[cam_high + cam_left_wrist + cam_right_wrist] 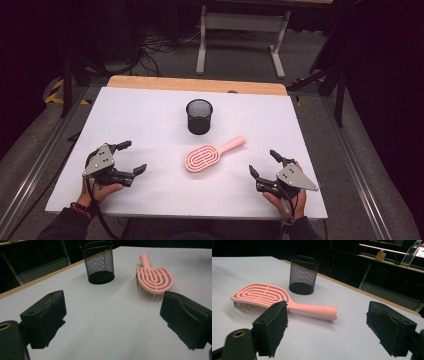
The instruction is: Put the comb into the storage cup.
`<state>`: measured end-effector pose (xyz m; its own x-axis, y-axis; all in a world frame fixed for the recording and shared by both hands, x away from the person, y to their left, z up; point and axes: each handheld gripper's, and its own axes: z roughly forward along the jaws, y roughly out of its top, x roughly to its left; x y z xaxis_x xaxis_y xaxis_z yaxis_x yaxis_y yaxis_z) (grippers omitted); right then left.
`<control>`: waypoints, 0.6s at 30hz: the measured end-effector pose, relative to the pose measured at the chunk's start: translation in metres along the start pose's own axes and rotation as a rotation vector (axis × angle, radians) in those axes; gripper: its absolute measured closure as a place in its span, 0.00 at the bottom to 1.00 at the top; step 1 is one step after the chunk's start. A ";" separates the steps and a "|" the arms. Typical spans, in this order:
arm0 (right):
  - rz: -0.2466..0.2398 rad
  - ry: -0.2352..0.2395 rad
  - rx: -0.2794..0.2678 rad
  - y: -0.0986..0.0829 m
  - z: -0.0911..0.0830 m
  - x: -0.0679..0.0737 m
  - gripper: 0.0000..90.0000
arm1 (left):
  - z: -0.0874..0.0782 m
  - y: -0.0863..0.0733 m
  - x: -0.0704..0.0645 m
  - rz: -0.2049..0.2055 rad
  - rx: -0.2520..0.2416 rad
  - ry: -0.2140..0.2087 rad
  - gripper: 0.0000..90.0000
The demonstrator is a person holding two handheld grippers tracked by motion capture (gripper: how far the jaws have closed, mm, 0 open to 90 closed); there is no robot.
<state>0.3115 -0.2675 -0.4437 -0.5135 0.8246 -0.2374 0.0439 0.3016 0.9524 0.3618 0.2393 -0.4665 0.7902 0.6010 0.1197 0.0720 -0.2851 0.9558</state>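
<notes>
Pink plastic, the hairbrush [206, 155] lies bristles-down just before the black mesh pen cup [199, 116]. To the brush's left, the left gripper [131, 157] stands wide open, empty; to its right, the right gripper [264, 164] likewise gapes, well apart from it.

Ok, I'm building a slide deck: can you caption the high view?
Two open grippers, left and right, rest on a white table flanking a pink hairbrush beside a black mesh cup.
</notes>
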 end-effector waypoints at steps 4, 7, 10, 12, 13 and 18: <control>0.012 0.001 -0.006 -0.001 0.000 -0.003 0.21 | 0.000 -0.001 0.000 -0.008 0.006 0.000 0.08; 0.012 -0.003 -0.006 0.000 0.000 -0.003 0.23 | -0.001 -0.002 0.000 -0.009 0.007 -0.002 0.08; 0.006 -0.005 -0.005 0.000 0.000 -0.002 0.25 | -0.002 -0.002 0.000 -0.011 0.006 -0.005 0.08; 0.003 -0.002 -0.004 0.001 0.001 -0.001 0.27 | -0.002 -0.001 0.001 -0.003 0.007 -0.004 0.08; -0.007 -0.005 0.003 0.001 0.002 0.000 0.31 | -0.002 -0.002 0.001 -0.004 0.006 -0.006 0.08; -0.019 0.000 0.016 0.002 0.002 0.001 0.56 | 0.000 -0.002 0.001 -0.002 0.012 -0.010 0.08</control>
<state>0.3132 -0.2648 -0.4424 -0.5146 0.8184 -0.2557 0.0478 0.3252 0.9444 0.3622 0.2400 -0.4680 0.7959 0.5943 0.1155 0.0805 -0.2931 0.9527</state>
